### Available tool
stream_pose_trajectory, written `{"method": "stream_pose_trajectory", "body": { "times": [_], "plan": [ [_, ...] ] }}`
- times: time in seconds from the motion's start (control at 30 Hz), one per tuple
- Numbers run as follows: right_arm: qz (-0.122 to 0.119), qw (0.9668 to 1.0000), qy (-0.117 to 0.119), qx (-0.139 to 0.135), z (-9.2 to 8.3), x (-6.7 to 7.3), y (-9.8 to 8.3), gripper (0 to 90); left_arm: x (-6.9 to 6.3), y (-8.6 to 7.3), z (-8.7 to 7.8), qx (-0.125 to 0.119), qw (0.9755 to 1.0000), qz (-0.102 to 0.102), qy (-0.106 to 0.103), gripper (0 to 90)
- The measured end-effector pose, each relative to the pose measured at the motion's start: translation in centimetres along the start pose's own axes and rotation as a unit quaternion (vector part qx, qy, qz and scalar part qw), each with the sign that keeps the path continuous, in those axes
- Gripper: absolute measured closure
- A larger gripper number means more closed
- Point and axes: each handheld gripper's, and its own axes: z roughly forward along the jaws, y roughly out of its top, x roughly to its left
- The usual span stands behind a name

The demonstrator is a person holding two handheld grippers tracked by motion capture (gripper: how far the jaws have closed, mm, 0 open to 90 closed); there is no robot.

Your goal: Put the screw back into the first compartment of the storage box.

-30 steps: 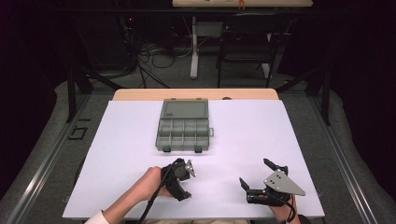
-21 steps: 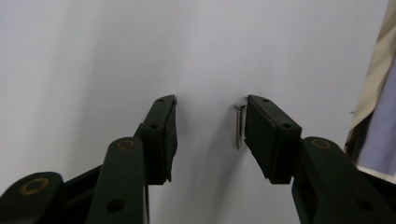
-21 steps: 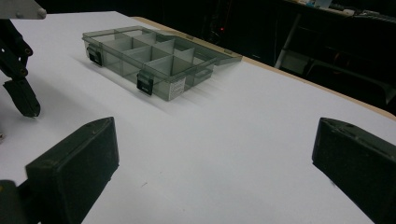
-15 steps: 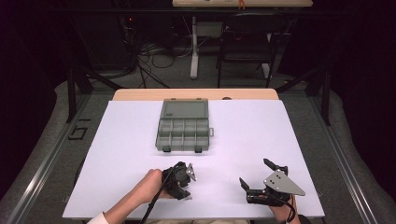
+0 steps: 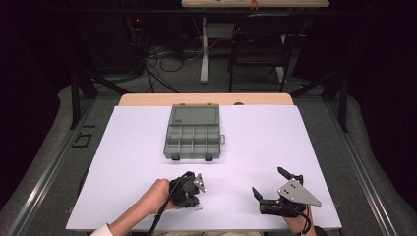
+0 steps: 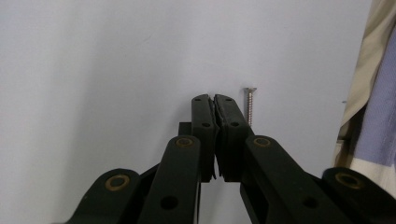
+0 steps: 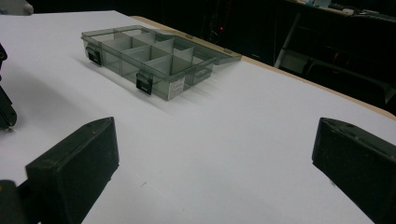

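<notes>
1. Two tongs sit low at your edge of the table (image 5: 295, 147), and going left to right, your left tongs (image 5: 193, 186) come first. Their jaws have just been closing and now meet with nothing between them.
2. The screw (image 6: 251, 106) lies flat on the white sheet just beside the right jaw tip, parallel to it and apart from the pads. I judge the closing missed it, so the grasp needs another try with the tips set astride the shank.
3. The left gripper view gives you that miss plainly. In the high view the screw (image 5: 198, 208) is a faint speck under the tool, too small to tell whether it is caught.
4. The organiser box (image 5: 193, 136) stands mid-table with its lid folded back away from you. It is well apart from both hands, which leaves its compartments open, probably to receive the screw.
5. The right gripper view shows the dividers and the two front latches of the box (image 7: 154, 58) from low down. The compartments look bare, which the high view hints at less clearly.
6. Your right tongs (image 5: 272, 183) rest on the table at the near right, jaws spread wide and holding nothing. They look parked as a spare hand.
</notes>
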Motion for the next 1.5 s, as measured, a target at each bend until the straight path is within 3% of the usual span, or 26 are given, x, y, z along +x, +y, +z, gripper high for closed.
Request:
{"method": "stream_pose_trajectory", "body": {
  "times": [0.33, 0.7, 1.5],
  "plan": [
    [0.002, 1.0, 0.001, -0.001, 0.0, 0.0, 0.0, 0.0, 1.2, 0.3, -2.1, -0.006, 0.9998, -0.008, 0.014, 87.8],
    [0.001, 1.0, -0.001, 0.0, 0.0, 0.0, 0.0, 0.0, 3.4, -0.3, -4.0, -0.022, 0.9984, -0.04, 0.032, 87.8],
    [0.001, 1.0, 0.001, -0.003, 0.1, 0.0, 0.0, 0.0, 9.4, -1.4, -7.9, -0.034, 0.9917, -0.104, 0.069, 87.8]
  ]
}}
